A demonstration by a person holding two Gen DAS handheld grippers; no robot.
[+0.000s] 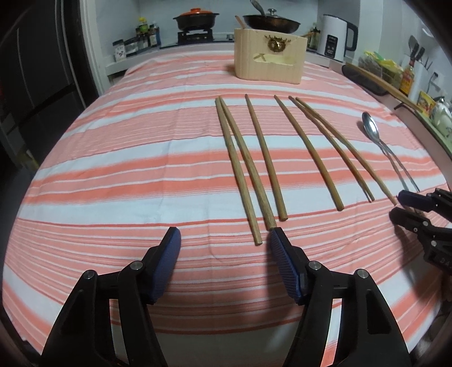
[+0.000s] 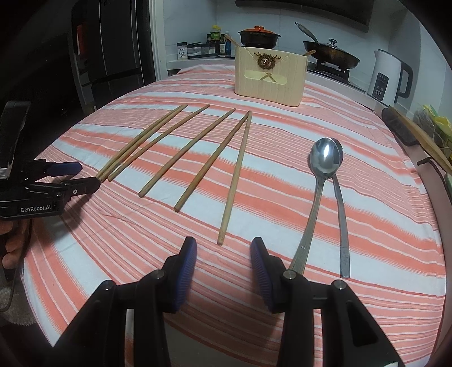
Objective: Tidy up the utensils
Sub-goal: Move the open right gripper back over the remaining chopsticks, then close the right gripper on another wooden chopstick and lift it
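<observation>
Several wooden chopsticks (image 1: 264, 158) lie side by side on the striped cloth; they also show in the right wrist view (image 2: 197, 152). Two metal spoons (image 2: 325, 180) lie to their right, one partly over the other, seen small in the left wrist view (image 1: 373, 130). A wooden utensil box (image 1: 269, 58) stands at the back, also in the right wrist view (image 2: 269, 76), with a few sticks in it. My left gripper (image 1: 224, 240) is open and empty just short of the leftmost chopsticks' near ends. My right gripper (image 2: 223, 248) is open and empty, near the rightmost chopstick's end.
The table (image 1: 113, 169) has a pink and white striped cloth. Behind it are a stove with a pot (image 1: 196, 19) and a wok (image 1: 271, 21), a white kettle (image 1: 336, 39), bottles (image 1: 144, 36), and a cluttered counter (image 1: 395, 73) on the right.
</observation>
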